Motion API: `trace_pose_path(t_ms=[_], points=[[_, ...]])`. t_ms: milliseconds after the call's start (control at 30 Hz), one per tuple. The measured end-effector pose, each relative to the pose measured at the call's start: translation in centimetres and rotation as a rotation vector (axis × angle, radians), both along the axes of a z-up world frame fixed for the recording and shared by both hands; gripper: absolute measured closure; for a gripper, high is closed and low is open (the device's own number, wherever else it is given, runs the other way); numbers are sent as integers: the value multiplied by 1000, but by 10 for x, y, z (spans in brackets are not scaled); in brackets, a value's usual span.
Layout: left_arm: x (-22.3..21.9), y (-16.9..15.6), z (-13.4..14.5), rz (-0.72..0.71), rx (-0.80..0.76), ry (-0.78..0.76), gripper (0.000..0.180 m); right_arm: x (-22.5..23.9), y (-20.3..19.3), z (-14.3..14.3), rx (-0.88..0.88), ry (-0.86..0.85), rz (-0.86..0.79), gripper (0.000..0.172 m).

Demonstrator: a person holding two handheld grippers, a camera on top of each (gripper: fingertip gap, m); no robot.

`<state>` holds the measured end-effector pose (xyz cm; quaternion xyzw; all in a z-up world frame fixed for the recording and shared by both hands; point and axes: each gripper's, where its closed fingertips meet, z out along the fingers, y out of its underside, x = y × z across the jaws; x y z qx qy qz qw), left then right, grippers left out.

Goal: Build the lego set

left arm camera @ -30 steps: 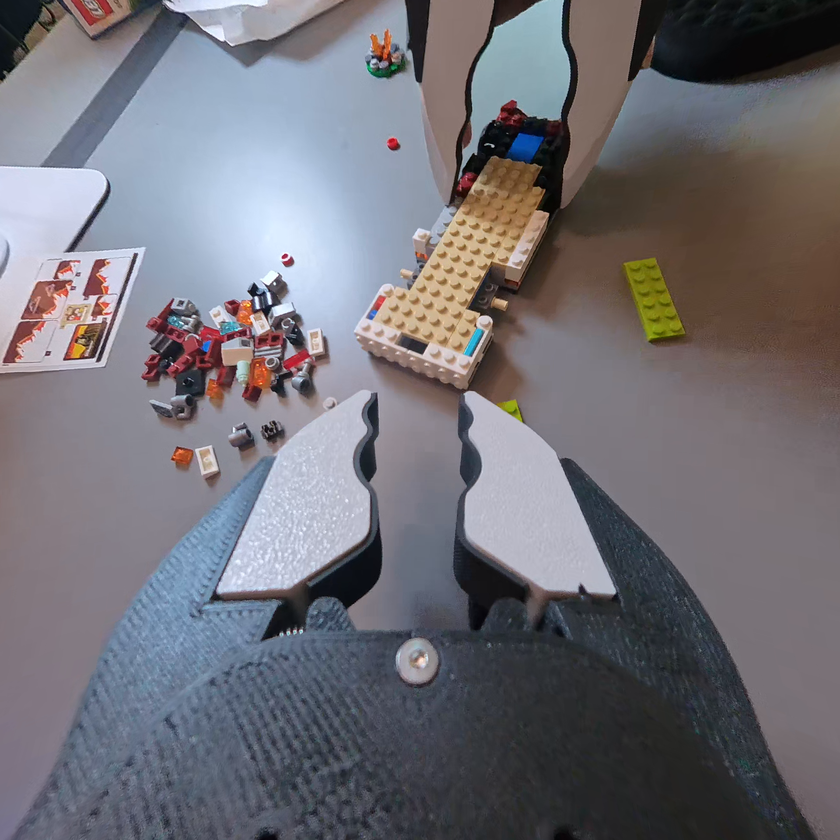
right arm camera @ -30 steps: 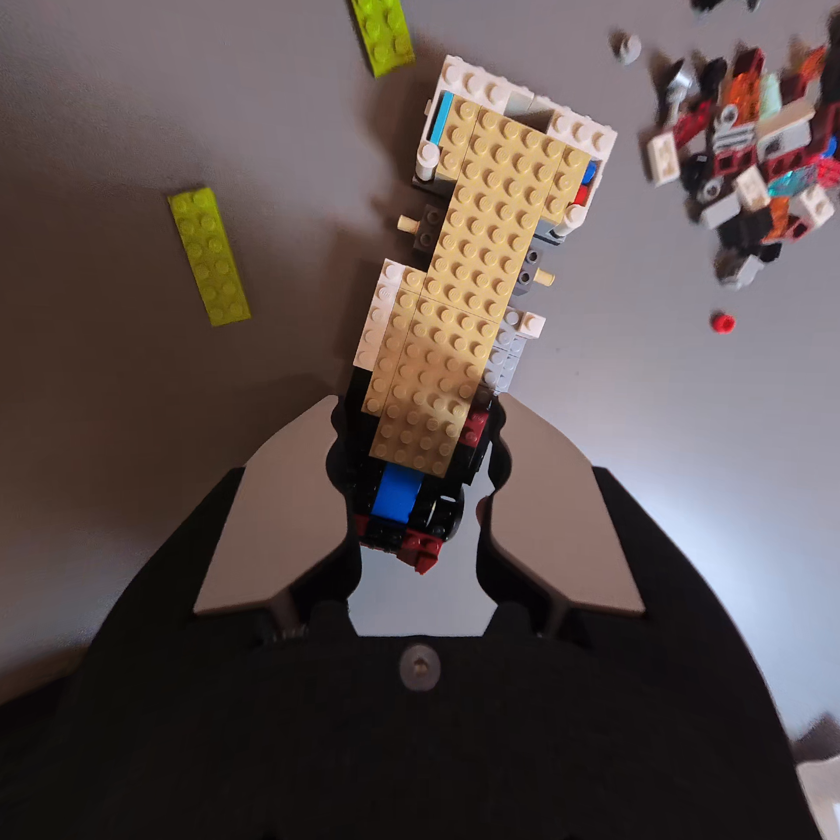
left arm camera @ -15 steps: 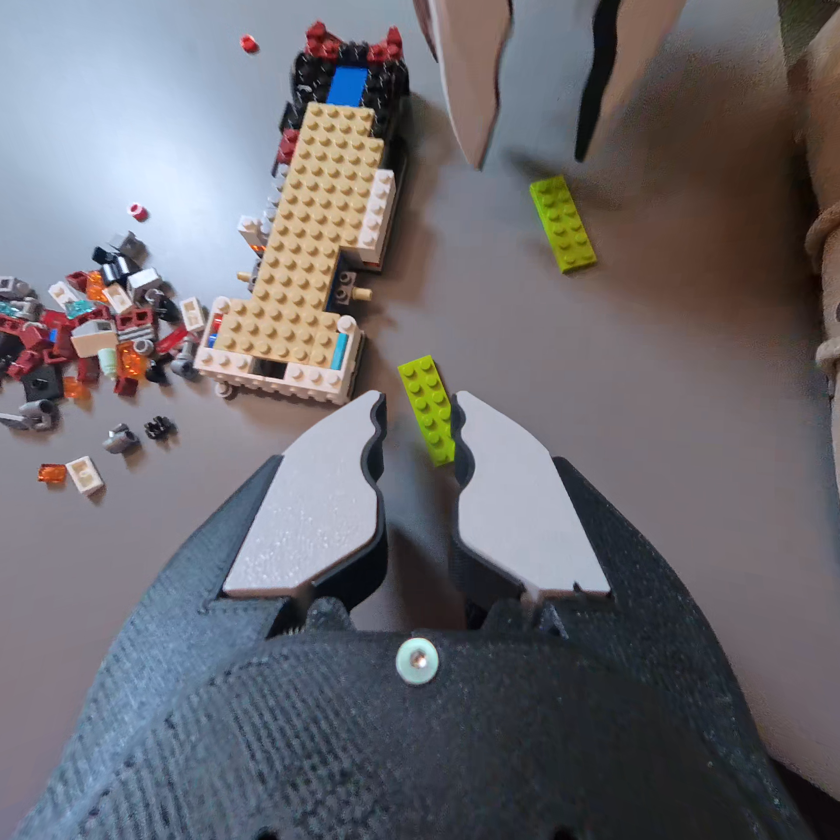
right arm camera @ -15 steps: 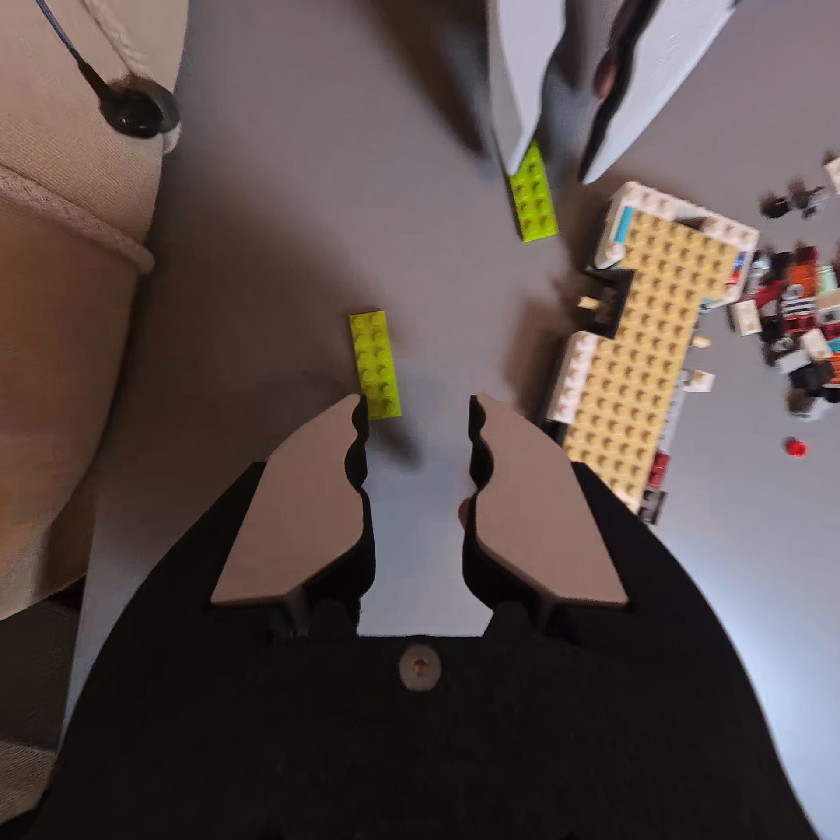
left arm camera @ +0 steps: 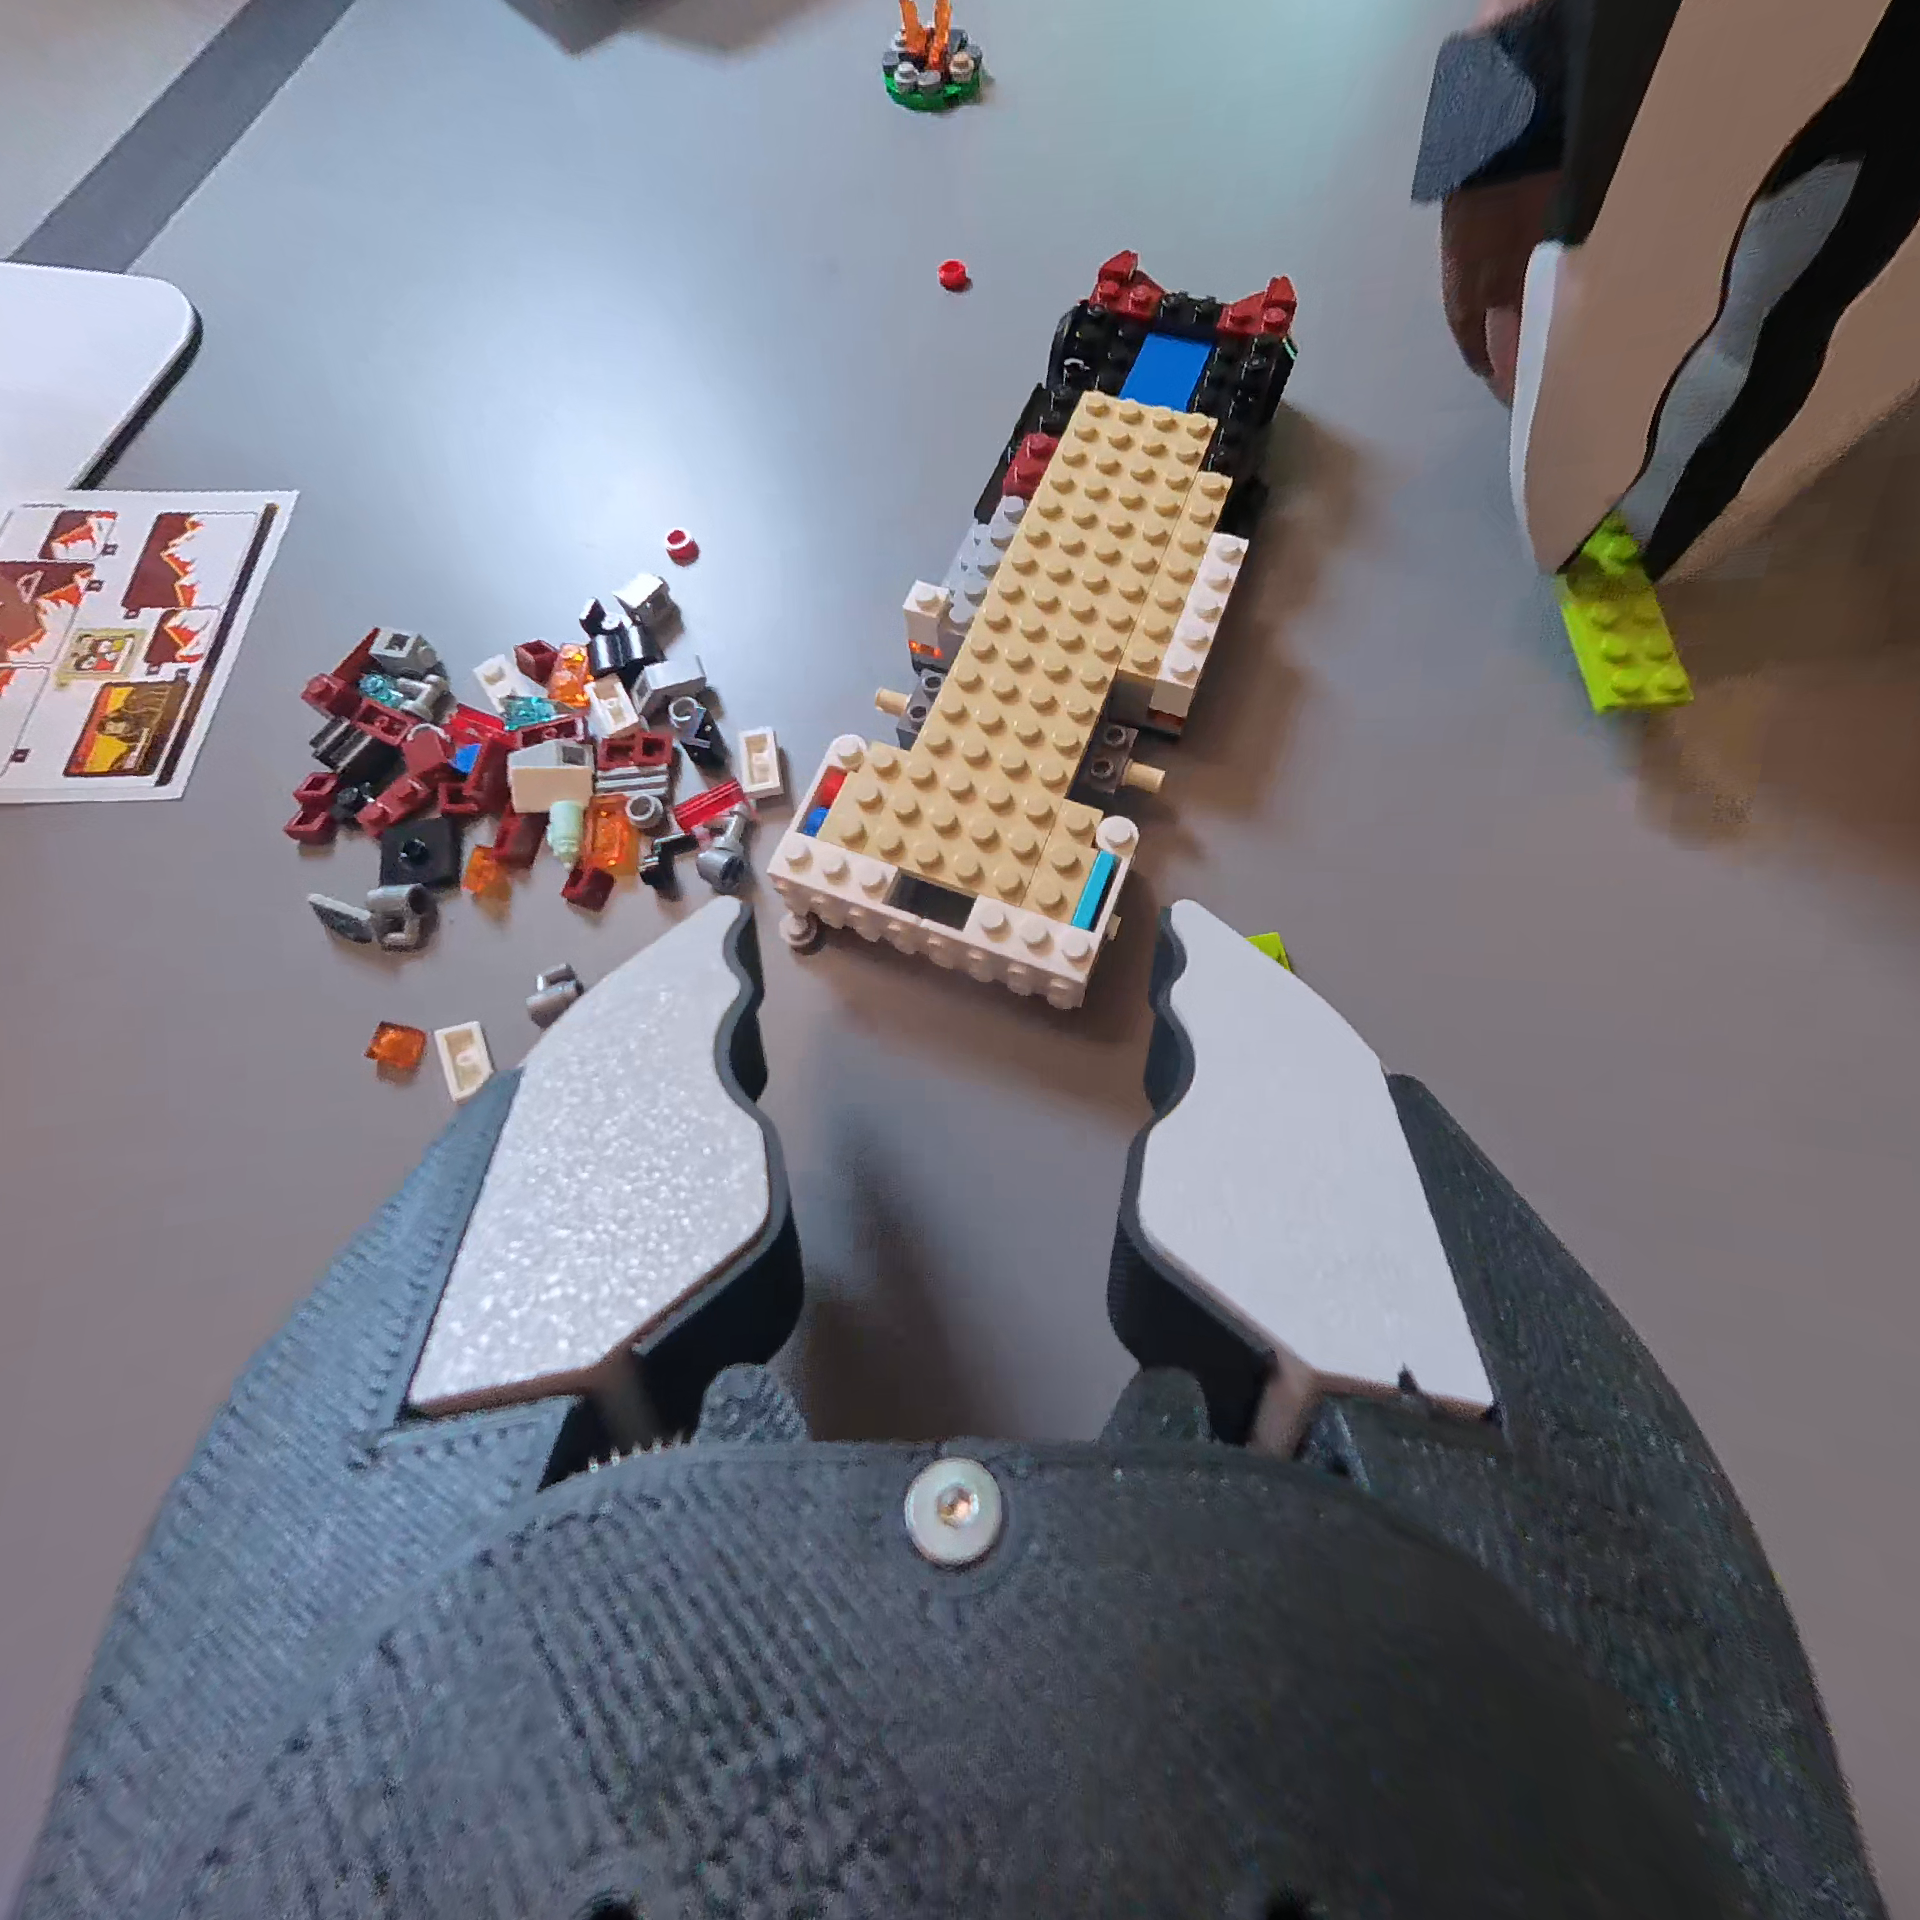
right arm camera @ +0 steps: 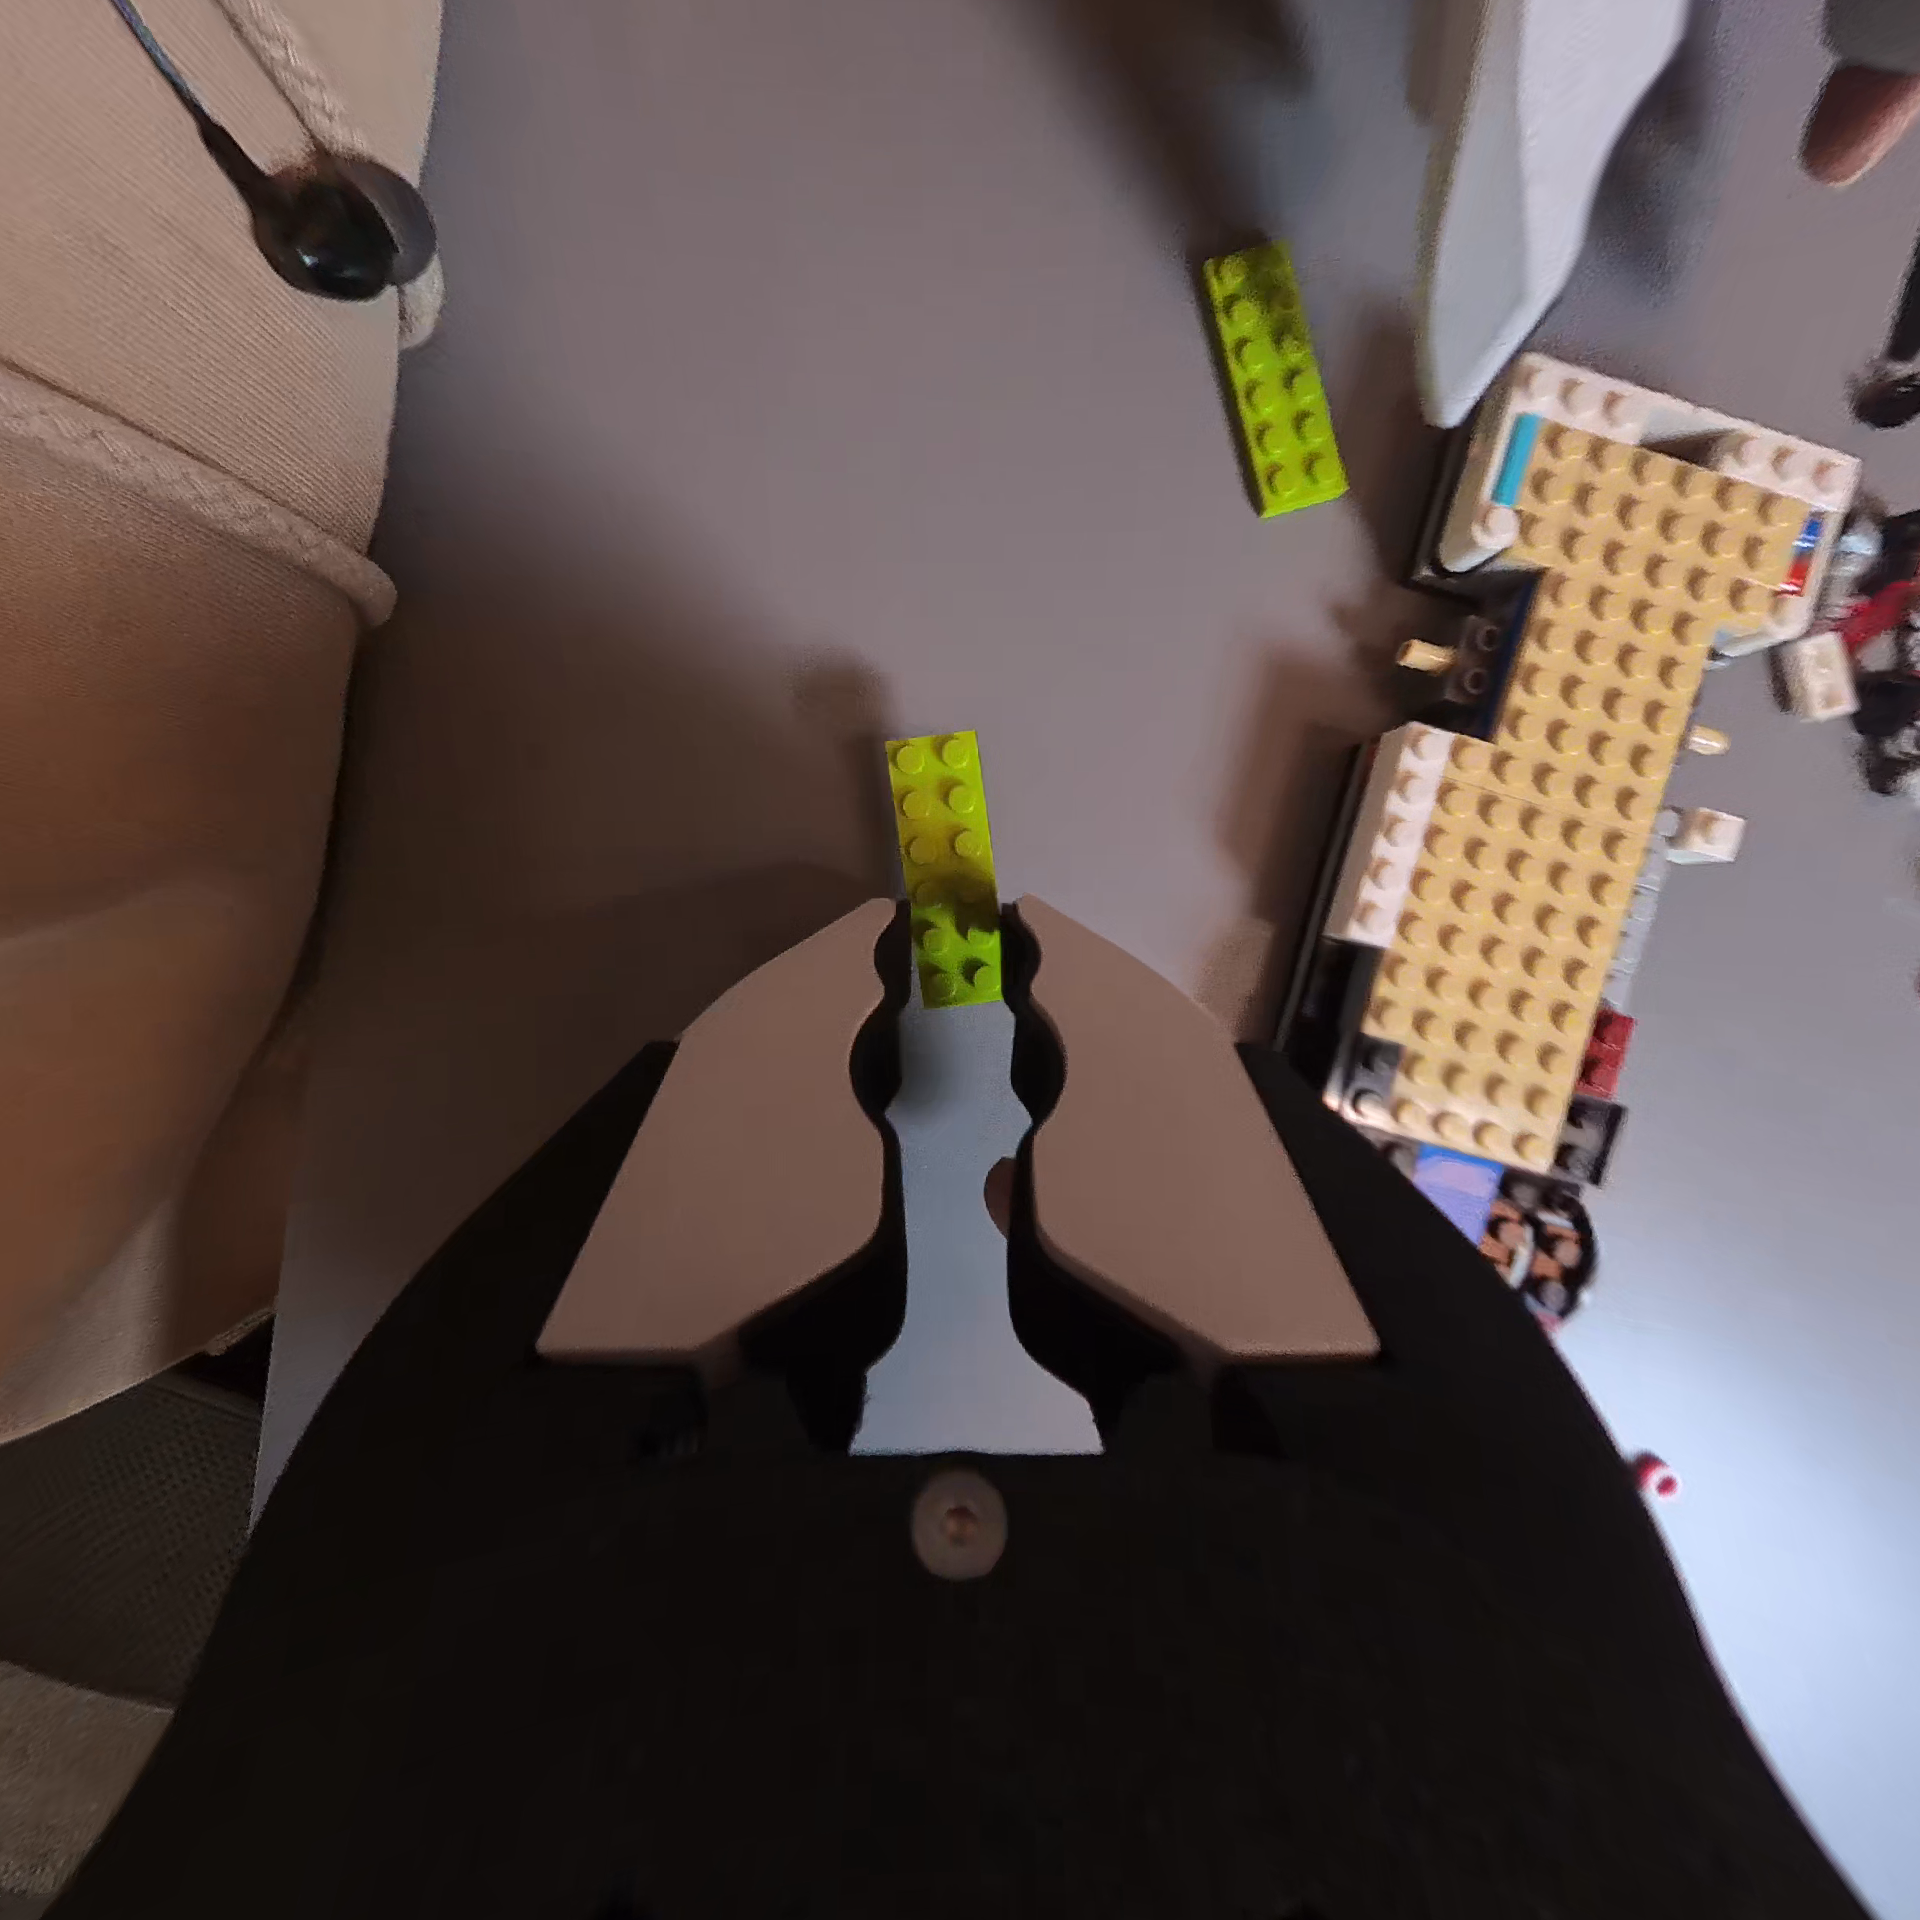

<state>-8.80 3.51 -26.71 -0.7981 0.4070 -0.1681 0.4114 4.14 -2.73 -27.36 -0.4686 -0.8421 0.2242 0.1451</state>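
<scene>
Two lime-green studded plates (right arm camera: 948, 862) (right arm camera: 1274, 379) lie on the plain grey bench (right arm camera: 831, 416). The brick model (left arm camera: 1049, 665) is tan-topped, white-edged, black, blue and dark red at one end.

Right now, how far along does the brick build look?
Done: a long tan-topped model stands assembled on the table. In hand: the right gripper is closed on a lime plate; the left gripper is open at the model's white end. Left: a second lime plate and a loose pile.
</scene>
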Motion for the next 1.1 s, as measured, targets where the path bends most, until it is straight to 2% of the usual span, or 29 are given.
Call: trace_pose_path(t_ms=[233, 433, 767, 1100], points=[[12, 5, -12, -73, -39, 55, 97, 4, 53, 50, 53, 120, -127, 156], [12, 10, -17, -67, -17, 97, 106, 0, 89, 70, 80, 152, -171, 156], [11, 3, -17, -50, -10, 109, 107, -9, 119, 52, 50, 91, -204, 156], [8, -1, -17, -15, -7, 110, 107, -18, 110, 23, -8, 8, -219, 156]])
